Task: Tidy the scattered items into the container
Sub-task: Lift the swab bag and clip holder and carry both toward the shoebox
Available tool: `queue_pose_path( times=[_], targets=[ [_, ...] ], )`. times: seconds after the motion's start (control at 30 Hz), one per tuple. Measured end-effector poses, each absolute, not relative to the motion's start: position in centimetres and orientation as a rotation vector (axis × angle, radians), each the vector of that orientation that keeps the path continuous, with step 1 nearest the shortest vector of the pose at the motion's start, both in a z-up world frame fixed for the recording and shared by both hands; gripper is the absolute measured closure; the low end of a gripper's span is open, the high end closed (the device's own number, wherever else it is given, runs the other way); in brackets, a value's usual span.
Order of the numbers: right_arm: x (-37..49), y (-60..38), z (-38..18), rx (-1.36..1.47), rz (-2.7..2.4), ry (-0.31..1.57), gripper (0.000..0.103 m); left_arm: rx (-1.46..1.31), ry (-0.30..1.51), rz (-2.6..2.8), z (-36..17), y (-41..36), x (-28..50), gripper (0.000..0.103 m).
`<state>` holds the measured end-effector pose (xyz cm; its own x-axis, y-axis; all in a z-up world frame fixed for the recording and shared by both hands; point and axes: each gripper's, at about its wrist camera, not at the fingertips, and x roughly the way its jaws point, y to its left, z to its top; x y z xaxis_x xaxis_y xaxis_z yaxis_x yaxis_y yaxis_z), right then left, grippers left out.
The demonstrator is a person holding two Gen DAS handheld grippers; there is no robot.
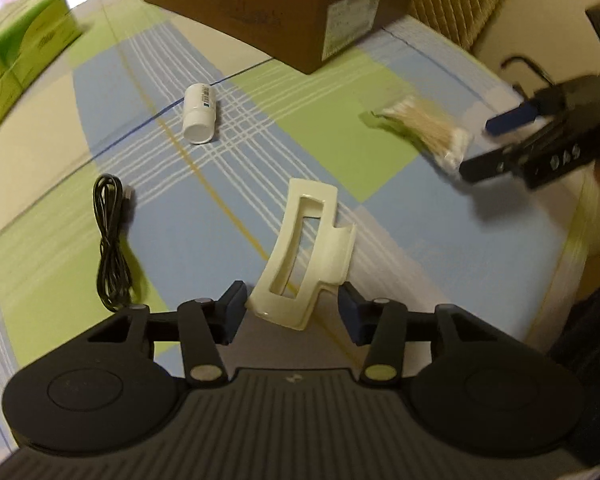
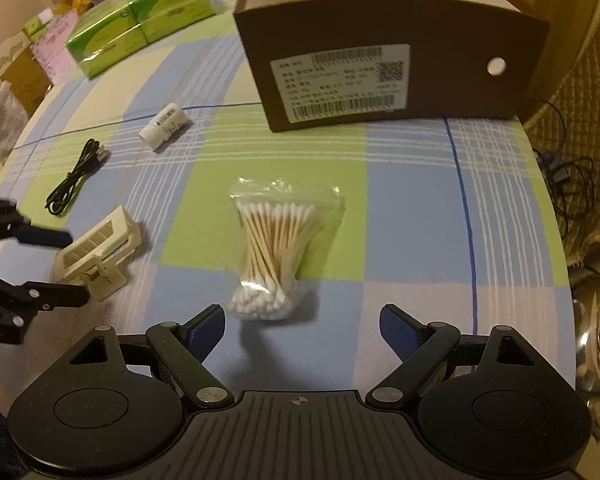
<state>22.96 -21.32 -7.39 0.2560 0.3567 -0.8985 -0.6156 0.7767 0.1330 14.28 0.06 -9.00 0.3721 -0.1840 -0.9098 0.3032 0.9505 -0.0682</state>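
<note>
Two grippers open, left gripper (image 1: pixel 292 312) straddling lengthwise hair clip (image 1: pixel 300 256), right gripper (image 2: pixel 302 328) empty.

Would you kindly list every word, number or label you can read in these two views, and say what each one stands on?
No text is clear enough to quote.
Cardboard box: white sticker with barcodes, a QR code and printed lines, too blurred to read.
White bottle: label with a barcode and small print, unreadable.
Green packs: printed wording, blurred.
Pink packet at the far left: print too small to read.
</note>
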Motion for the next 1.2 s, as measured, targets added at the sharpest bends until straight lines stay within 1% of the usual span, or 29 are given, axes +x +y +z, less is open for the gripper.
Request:
queue_pose_path(
  times=[0.03, 0.07, 0.1, 0.17, 0.2, 0.23, 0.3, 0.33, 0.43, 0.57, 0.77, 0.8, 0.83, 0.87, 0.9, 0.93, 1.1, 1.2],
  targets=[
    [22.9, -21.2, -7.3, -0.27, 0.677, 1.132, 0.013, 0.126, 1.133, -0.314, -8.8, -0.2, 14.3, 0.046],
    [22.9, -21.2, -7.3, -0.276, 0.683, 1.13, 0.013, 0.145, 1.116, -0.316, -8.8, -0.7, 14.3, 0.043],
    [22.9, -21.1, -7.2, -0.28, 0.688, 1.128, 0.013, 0.167, 1.106, -0.322, -8.8, -1.1, 14.5, 0.041],
    [22.8, -21.1, -7.1, -0.286, 0.694, 1.124, 0.013, 0.206, 1.094, -0.338, -9.2, -1.8, 15.0, 0.041],
    [22.7, -21.1, -7.0, -0.287, 0.696, 1.122, 0.013, 0.211, 1.098, -0.341, -9.4, -2.0, 15.3, 0.045],
    [22.7, -21.2, -6.9, -0.285, 0.697, 1.116, 0.013, 0.212, 1.11, -0.343, -9.8, -2.2, 15.7, 0.055],
    [22.7, -21.5, -6.6, -0.275, 0.7, 1.101, 0.013, 0.199, 1.122, -0.342, -10.1, -2.2, 16.1, 0.063],
    [22.8, -21.6, -6.5, -0.267, 0.704, 1.093, 0.013, 0.191, 1.119, -0.33, -10.0, -2.2, 16.1, 0.066],
    [23.0, -21.6, -6.4, -0.243, 0.713, 1.07, 0.013, 0.169, 1.124, -0.24, -9.8, -1.9, 16.2, 0.066],
    [23.5, -20.5, -7.1, -0.26, 0.749, 1.061, 0.013, 0.074, 1.147, -0.135, -9.7, -0.9, 16.3, 0.066],
    [24.0, -18.6, -8.4, -0.302, 0.754, 1.042, 0.014, 0.049, 1.152, -0.097, -9.8, -0.9, 16.5, 0.063],
    [23.8, -18.3, -8.6, -0.327, 0.754, 1.03, 0.021, 0.049, 1.151, -0.092, -9.8, -0.9, 16.6, 0.063],
    [23.6, -17.9, -8.8, -0.357, 0.769, 1.023, 0.053, 0.048, 1.15, -0.087, -9.9, -1.0, 16.7, 0.063],
    [23.2, -17.5, -8.9, -0.402, 0.779, 0.996, 0.061, 0.047, 1.149, -0.083, -9.9, -1.0, 16.7, 0.063],
    [22.9, -17.3, -8.9, -0.444, 0.785, 0.978, 0.064, 0.048, 1.149, -0.078, -9.9, -1.1, 16.7, 0.064],
    [22.7, -17.2, -8.9, -0.468, 0.797, 0.967, 0.075, 0.048, 1.149, -0.073, -9.9, -1.2, 16.6, 0.064],
    [22.5, -18.1, -8.6, -0.423, 0.815, 0.996, 0.077, 0.044, 1.141, -0.069, -9.6, -1.4, 16.1, 0.067],
    [22.4, -18.9, -8.0, -0.38, 0.819, 1.01, 0.077, 0.03, 1.13, -0.063, -9.0, -1.4, 15.8, 0.067]
  ],
)
